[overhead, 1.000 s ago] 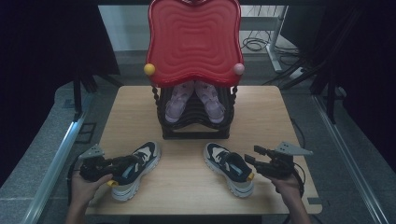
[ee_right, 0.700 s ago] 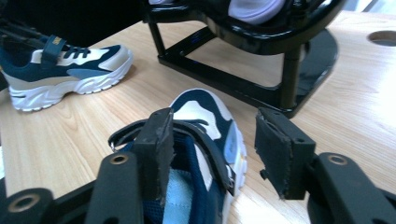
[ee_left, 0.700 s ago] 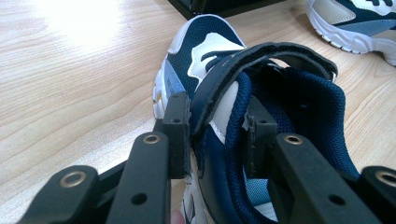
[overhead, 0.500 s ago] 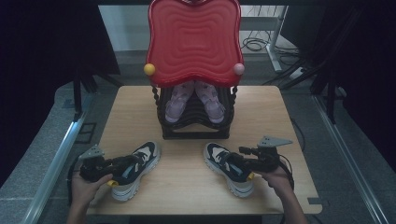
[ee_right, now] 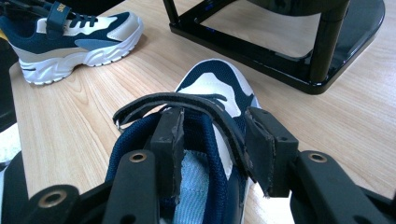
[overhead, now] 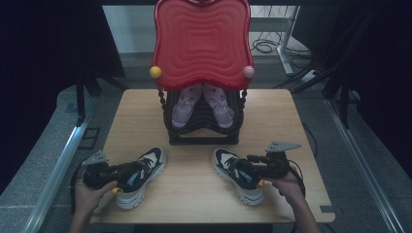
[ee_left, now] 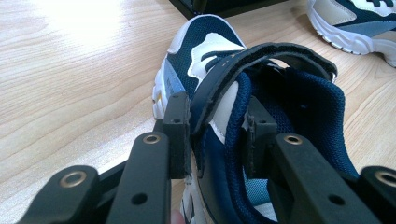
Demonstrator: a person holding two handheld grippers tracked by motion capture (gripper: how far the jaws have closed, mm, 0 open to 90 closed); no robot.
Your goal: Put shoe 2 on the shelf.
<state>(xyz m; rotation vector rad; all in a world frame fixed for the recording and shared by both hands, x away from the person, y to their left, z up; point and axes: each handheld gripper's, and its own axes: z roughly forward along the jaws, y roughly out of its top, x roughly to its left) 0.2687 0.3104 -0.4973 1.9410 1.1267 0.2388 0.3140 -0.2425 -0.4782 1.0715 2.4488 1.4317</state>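
Fingers (ee_left: 180,135) of left gripper (overhead: 127,171) clamped on side wall and strap of left shoe (overhead: 138,175), one pad outside, other inside the collar. Fingers (ee_right: 169,140) of right gripper (overhead: 248,162) set astride side wall and strap of right shoe (overhead: 239,174), one pad inside the collar, other just outside; whether pressing tight, cannot tell. Both shoes flat on table (overhead: 194,189), on the near side of rack (overhead: 204,128), toes towards it, well apart from each other. Left shoe off to near left of rack, right shoe to near right. Pink pair (overhead: 201,104) resting inside rack, under red tray (overhead: 201,43). Left hand (overhead: 90,194) and right hand (overhead: 289,187) behind the shoes' heels, farther from rack.
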